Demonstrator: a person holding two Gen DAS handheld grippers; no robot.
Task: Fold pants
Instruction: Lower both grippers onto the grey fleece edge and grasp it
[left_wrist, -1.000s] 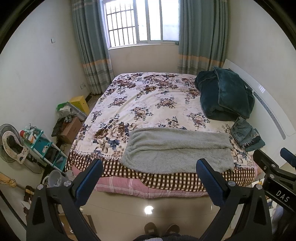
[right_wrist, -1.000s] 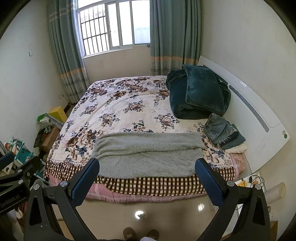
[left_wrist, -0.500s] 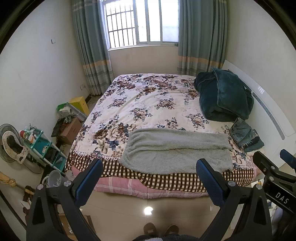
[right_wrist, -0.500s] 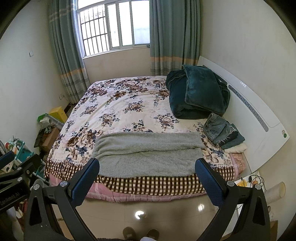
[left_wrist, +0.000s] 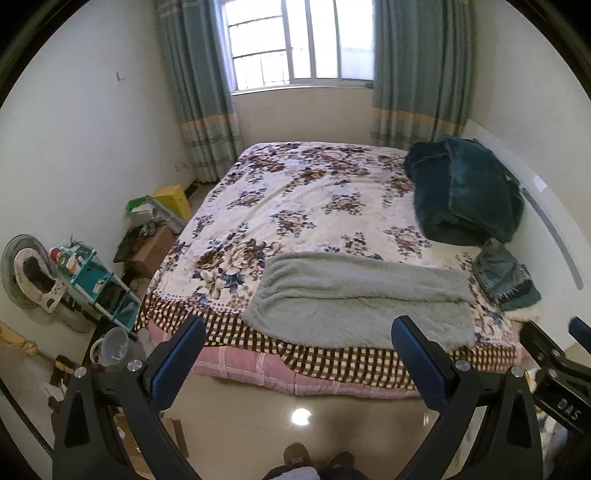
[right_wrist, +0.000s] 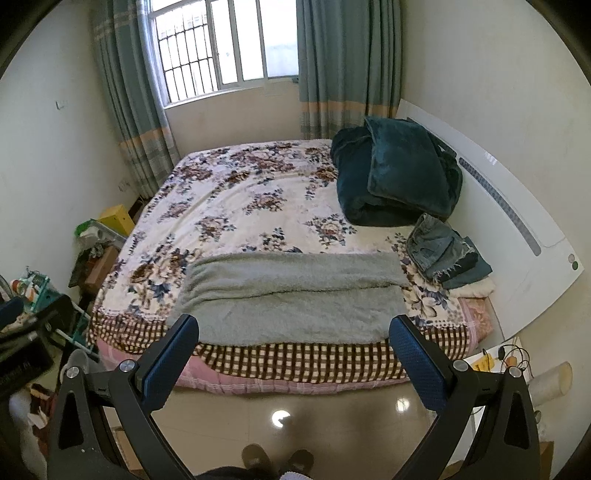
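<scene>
The fuzzy grey-green fleece pants (left_wrist: 354, 302) lie flat along the near edge of the floral-quilted bed (left_wrist: 303, 206), one lengthwise fold apparently made. Both the left gripper (left_wrist: 295, 354) and right gripper (right_wrist: 291, 350) hang above the floor with jaws spread wide, holding nothing. Next, I'd judge, each must reach an end of the pants; no containers hold anything relevant.
</scene>
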